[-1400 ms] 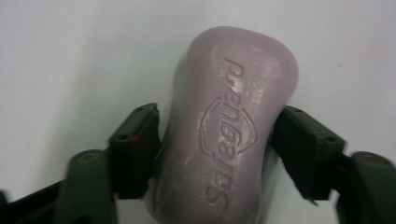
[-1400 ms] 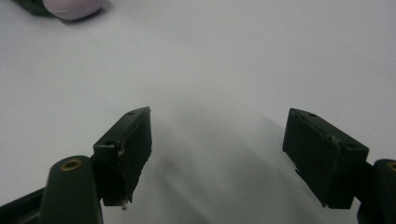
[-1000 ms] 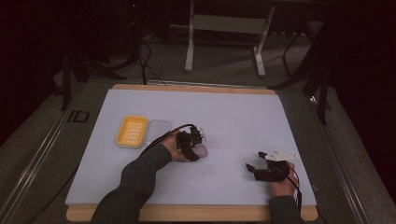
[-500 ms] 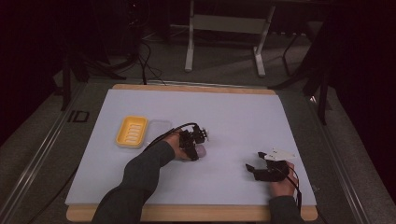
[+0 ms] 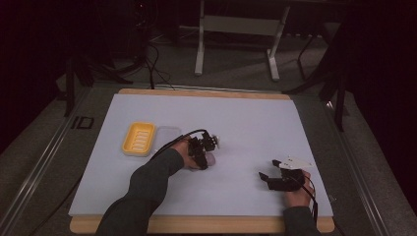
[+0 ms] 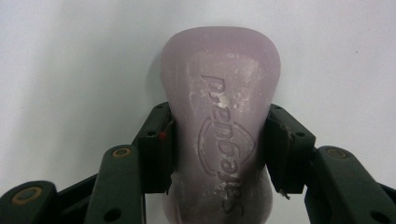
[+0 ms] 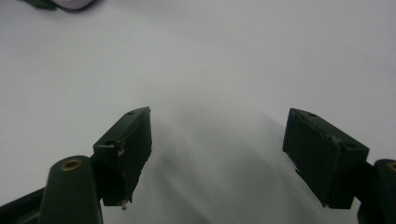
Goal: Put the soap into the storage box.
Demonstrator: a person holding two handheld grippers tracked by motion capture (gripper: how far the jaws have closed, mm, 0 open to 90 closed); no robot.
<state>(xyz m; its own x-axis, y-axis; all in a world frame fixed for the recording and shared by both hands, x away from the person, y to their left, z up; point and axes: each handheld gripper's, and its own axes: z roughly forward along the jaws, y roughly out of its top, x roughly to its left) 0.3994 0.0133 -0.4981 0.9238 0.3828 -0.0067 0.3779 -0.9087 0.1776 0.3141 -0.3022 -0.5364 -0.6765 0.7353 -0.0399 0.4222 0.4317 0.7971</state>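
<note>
A pale lilac soap bar [image 6: 222,102] with embossed lettering lies on the white table. My left gripper [image 6: 219,149] is shut on its narrow waist, one pad pressed against each side. In the high view the left gripper [image 5: 204,153] and the soap bar [image 5: 211,159] sit near the table's middle, right of a yellow soap dish [image 5: 139,138]. My right gripper [image 5: 268,169] rests at the front right, pointing left. It is also seen as the right gripper [image 7: 219,149], open, with bare table between its jaws.
A clear flat lid or tray [image 5: 167,133] lies beside the yellow dish. The white table cover [image 5: 255,123] ends at a wooden edge [image 5: 206,225] in front. Cables and metal stand legs [image 5: 199,49] are on the floor behind the table.
The left hand has shifted only slightly at the soap bar. The right gripper has stayed where it was, open.
</note>
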